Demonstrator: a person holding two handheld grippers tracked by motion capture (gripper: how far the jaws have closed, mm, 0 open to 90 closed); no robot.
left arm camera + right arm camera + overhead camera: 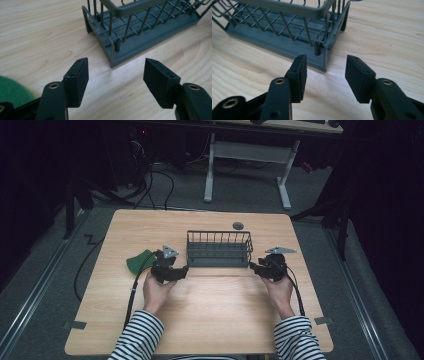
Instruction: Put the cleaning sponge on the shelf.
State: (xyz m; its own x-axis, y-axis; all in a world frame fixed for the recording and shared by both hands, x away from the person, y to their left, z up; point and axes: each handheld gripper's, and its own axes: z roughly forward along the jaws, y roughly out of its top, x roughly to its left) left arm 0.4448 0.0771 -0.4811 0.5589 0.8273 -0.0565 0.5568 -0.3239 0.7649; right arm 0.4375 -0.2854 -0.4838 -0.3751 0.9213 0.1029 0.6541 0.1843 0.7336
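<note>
Step in hand, as I read it: both grippers lining up on the wire basket, 1 at each end, for a 2-handed grab.

Basket sits mid-frame in the high view, on the wooden table, long side facing the person. Looks empty as far as the bars let me see.

Left gripper is just beside the basket's lower left corner. In the left gripper view its jaws stand partly apart with bare table between them; the basket's near corner post is just ahead, upper centre of that frame. Nothing gripped.

Right gripper mirrors it at the lower right corner. In the right gripper view the jaws stand somewhat narrower, also on nothing; the corner post lies just beyond the gap, frame centre. Pads not touching wire.

Other items: green cloth left of the left gripper, touching or just under its cable side, can't tell which. Small dark round disc above the basket, apart from it.

Next move, my call: push each gripper forward so an end wire or the rim sits between the pads, then close both. Risk: the thin wire slips off the pads, or 1 side grips first and skews the basket.
</note>
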